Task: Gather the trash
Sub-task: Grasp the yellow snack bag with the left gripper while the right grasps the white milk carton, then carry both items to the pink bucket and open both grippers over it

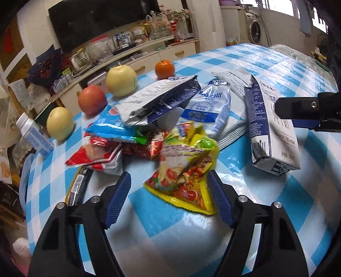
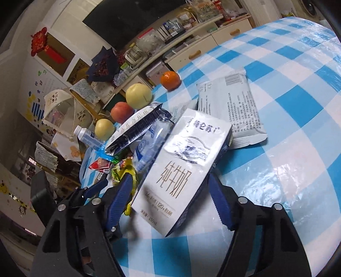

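Only left cam: yellow wrapper [image 1: 187,170] (crumpled).

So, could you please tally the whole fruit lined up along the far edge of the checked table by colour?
Pale yellow round fruit: 2, the larger one and the smaller one
Red round fruit: 1
Orange citrus fruit: 1
Total: 4

yellow snack wrapper [image 1: 187,170] blurred, small bottle [image 2: 85,133] half hidden

Daylight from windows [image 1: 275,8], glare on tablecloth [image 2: 283,170], fisheye-bent edges (yellow wrapper [image 1: 187,168] motion-blurred).
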Action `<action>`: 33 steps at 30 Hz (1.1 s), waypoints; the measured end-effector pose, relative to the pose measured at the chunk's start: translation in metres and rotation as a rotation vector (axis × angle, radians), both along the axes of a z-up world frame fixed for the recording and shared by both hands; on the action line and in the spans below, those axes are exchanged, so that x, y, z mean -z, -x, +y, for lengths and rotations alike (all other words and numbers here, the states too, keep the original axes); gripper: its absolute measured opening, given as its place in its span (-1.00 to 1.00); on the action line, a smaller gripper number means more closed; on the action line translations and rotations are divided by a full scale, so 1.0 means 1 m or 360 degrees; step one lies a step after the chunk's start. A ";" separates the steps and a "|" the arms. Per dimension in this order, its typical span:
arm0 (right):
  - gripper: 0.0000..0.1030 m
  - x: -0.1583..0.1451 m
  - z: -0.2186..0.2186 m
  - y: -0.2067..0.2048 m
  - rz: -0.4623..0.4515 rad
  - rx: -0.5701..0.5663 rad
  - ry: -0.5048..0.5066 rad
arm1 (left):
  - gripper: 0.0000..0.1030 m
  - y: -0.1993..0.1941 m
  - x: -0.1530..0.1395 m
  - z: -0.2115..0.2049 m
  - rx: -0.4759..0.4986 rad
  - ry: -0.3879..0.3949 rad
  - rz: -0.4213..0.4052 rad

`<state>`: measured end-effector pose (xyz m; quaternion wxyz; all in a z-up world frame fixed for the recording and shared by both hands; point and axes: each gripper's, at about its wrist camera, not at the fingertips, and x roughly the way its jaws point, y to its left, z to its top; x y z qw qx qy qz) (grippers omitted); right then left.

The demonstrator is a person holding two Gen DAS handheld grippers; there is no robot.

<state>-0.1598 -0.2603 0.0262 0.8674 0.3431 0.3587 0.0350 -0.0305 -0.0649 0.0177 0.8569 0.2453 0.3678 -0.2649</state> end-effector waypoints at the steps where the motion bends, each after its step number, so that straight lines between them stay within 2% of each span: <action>1: 0.34 0.000 0.000 -0.003 -0.0003 -0.0002 -0.0002 | 0.46 -0.003 0.002 -0.004 0.0020 -0.0016 0.0010; 3: 0.34 0.000 -0.001 -0.008 0.0003 0.0009 0.0030 | 0.46 -0.006 0.007 -0.010 0.0039 -0.0040 0.0020; 5: 0.35 0.001 0.001 -0.013 0.0007 -0.0003 0.0034 | 0.42 -0.012 0.007 -0.012 0.0039 -0.0009 0.0035; 8: 0.38 0.000 0.009 -0.019 0.0033 -0.0038 0.0098 | 0.12 -0.019 0.008 -0.012 0.0009 0.0076 0.0109; 10: 0.46 -0.001 0.017 -0.023 0.0055 -0.0046 0.0183 | 0.03 -0.017 0.008 -0.014 -0.0029 0.0088 0.0104; 12: 0.47 -0.002 0.021 -0.025 0.0055 -0.0058 0.0240 | -0.10 -0.013 0.008 -0.014 -0.0069 0.0098 0.0105; 19: 0.42 -0.005 0.039 -0.026 0.0059 -0.0103 0.0464 | -0.20 0.012 0.001 0.014 -0.0239 0.0239 0.0127; 24: 0.34 -0.008 0.049 -0.021 0.0026 -0.0166 0.0511 | -0.20 0.027 -0.010 0.049 -0.0364 0.0433 0.0142; 29: 0.29 -0.012 0.061 -0.014 -0.0016 -0.0233 0.0523 | -0.20 0.038 -0.022 0.082 -0.0436 0.0556 0.0140; 33: 0.28 -0.019 0.073 -0.006 -0.0058 -0.0264 0.0557 | -0.20 0.041 -0.035 0.108 -0.0487 0.0610 0.0117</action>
